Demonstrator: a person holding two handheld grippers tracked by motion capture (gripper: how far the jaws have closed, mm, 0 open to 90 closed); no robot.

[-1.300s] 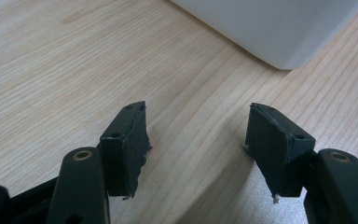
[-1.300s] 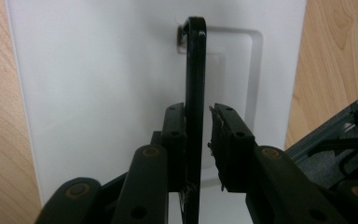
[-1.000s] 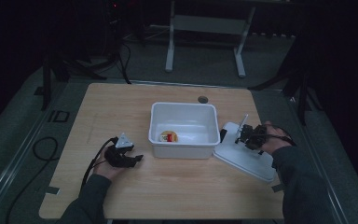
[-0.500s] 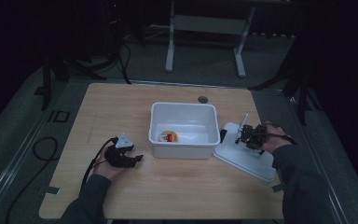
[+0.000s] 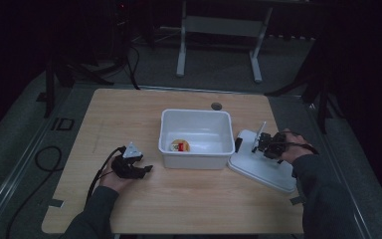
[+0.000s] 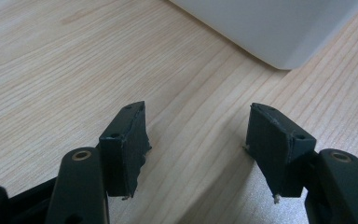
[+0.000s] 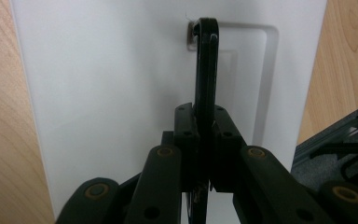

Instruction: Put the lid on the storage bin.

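Here, right tool (image 7: pixel 204 140) just closed, pinching a thin black handle (image 7: pixel 206 65) on the smooth white lid (image 7: pixel 98 84), left tool (image 6: pixel 196 140) wide over grained wood.

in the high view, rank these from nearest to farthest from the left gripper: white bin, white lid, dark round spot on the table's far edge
Measured from the left gripper, at the table's near left:
1. white bin, just to its right, mid-table.
2. dark round spot, beyond the bin by the far edge.
3. white lid, flat at the right side, under the right gripper.
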